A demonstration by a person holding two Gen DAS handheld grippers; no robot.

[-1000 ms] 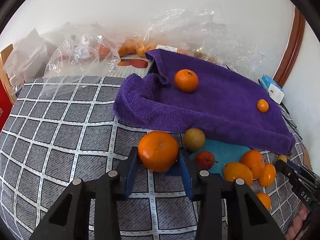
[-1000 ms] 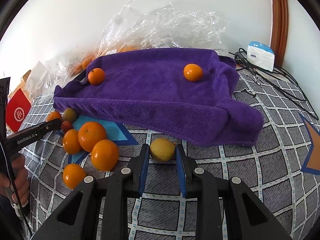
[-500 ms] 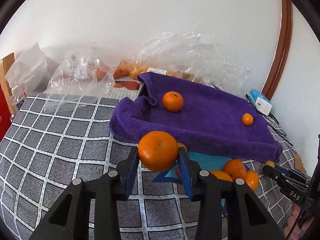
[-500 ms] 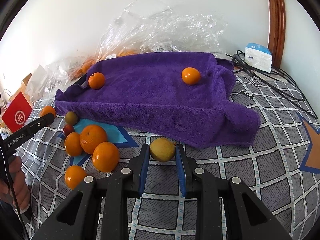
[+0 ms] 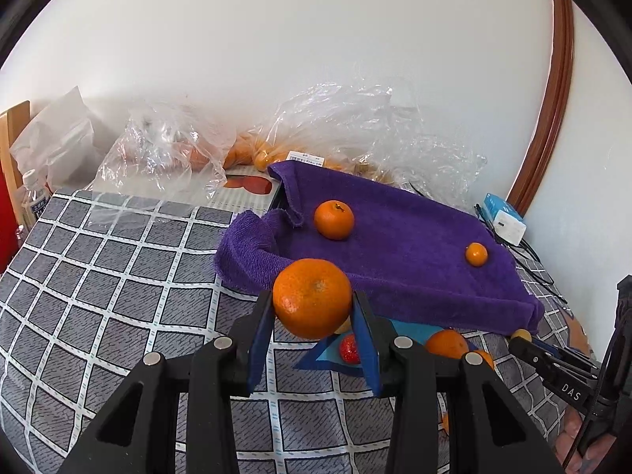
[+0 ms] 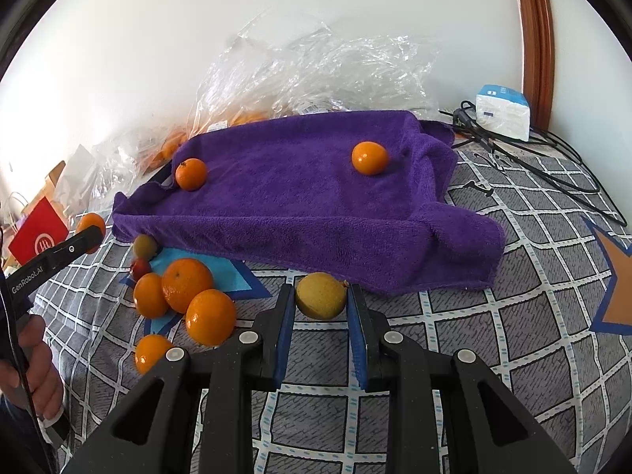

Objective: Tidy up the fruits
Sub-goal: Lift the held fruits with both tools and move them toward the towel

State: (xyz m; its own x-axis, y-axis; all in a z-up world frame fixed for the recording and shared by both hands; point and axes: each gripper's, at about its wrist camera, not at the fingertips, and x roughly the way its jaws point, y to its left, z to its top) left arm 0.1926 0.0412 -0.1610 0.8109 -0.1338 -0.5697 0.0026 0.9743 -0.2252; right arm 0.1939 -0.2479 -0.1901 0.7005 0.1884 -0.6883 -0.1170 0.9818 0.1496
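Observation:
My left gripper (image 5: 312,308) is shut on a large orange (image 5: 312,298) and holds it above the checked cloth, in front of the purple towel (image 5: 403,249). Two oranges lie on the towel: one at its left (image 5: 333,220), a small one at its right (image 5: 476,254). My right gripper (image 6: 320,301) is shut on a yellow fruit (image 6: 320,295) just in front of the towel's (image 6: 300,185) near edge. A pile of oranges (image 6: 185,296), a red fruit (image 6: 139,268) and a green-brown fruit (image 6: 144,246) lie left of it.
Clear plastic bags (image 5: 347,126) with more oranges stand against the wall behind the towel. A white and blue box (image 6: 501,112) and black cables (image 6: 533,158) lie at the right. A red bag (image 6: 39,233) stands at the far left.
My left gripper has lifted the large orange up off the cloth and back from the pile. My right gripper has raised the yellow fruit slightly.

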